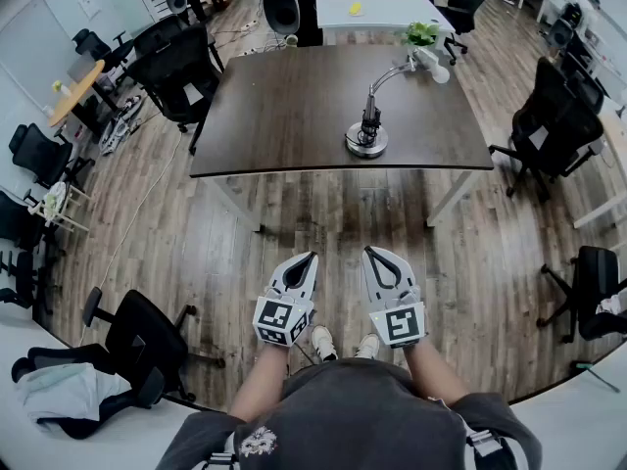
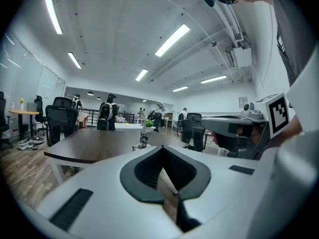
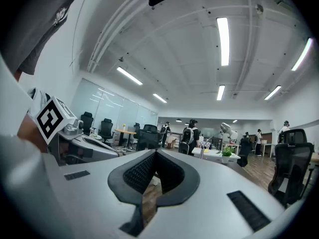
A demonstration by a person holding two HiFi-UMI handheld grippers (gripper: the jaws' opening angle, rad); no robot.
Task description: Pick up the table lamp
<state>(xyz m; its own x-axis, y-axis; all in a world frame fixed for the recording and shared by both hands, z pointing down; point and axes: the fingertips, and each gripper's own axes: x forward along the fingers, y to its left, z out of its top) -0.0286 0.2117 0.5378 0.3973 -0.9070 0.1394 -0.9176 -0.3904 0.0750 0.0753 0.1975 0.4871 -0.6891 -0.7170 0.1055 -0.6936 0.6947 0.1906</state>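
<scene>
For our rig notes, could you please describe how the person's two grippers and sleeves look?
Both the left gripper and right gripper are pale grey tapered shells with black ribbed pads, each carrying a white cube with black square markers. The person wears a dark grey short-sleeved shirt.

**Dark worktop, silver lamp**

The dark brown rectangular wooden worktop (image 1: 284, 116) carries a silver metal table lamp (image 1: 370, 120) with a white head. At six o'clock, the pale grey left hand-held gripper (image 1: 312, 258) and right hand-held gripper (image 1: 370, 252) bear black-and-white square-patterned cubes above the grey-brown streaked plank floor (image 1: 294, 223).
</scene>
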